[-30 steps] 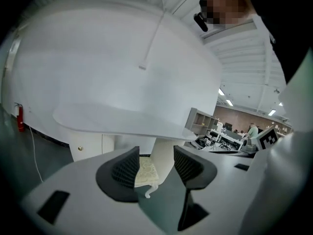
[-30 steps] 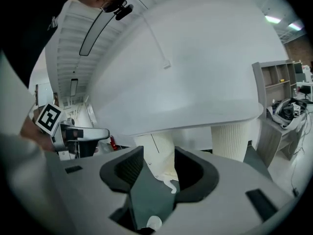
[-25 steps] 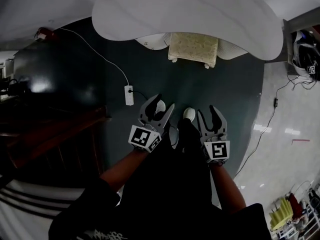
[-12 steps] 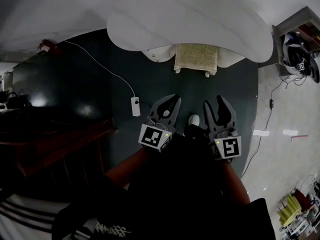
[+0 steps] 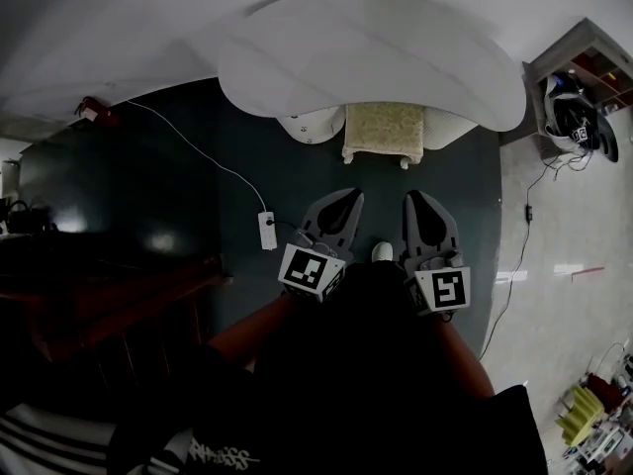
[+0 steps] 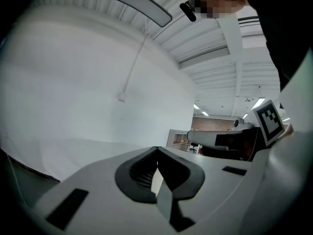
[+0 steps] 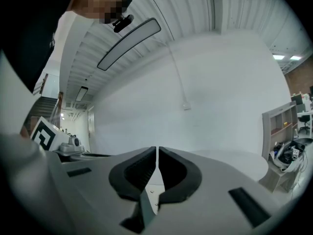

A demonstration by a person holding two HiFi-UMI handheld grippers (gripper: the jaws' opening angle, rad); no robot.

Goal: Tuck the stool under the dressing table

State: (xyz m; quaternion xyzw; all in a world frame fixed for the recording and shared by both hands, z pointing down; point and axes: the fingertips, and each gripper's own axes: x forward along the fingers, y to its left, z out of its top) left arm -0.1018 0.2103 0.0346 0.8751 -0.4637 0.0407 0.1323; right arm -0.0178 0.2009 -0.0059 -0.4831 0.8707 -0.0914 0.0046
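Dark teal floor (image 5: 198, 206) fills most of your head view, with one white curved dressing table (image 5: 366, 57) against the pale wall ahead. One stool (image 5: 384, 127) with a cream cushion stands at the table's front edge. Its far part is beneath the tabletop, and its near edge and two of its legs show on the floor. It is well apart from both of your grippers.

To your right, one open shelf unit (image 5: 584, 43) holds a dark and white rounded item (image 5: 574, 117); you cannot tell what it is. One white power strip (image 5: 266, 231) lies on the floor to your left, its thin cable (image 5: 188, 146) running off toward the wall.

You hold two grippers side by side above your legs. Your left gripper (image 5: 349, 198) has its jaws pressed together with nothing between them, and your right gripper (image 5: 415, 199) is the same, closed and empty. One pale shoe tip (image 5: 382, 251) shows between them.
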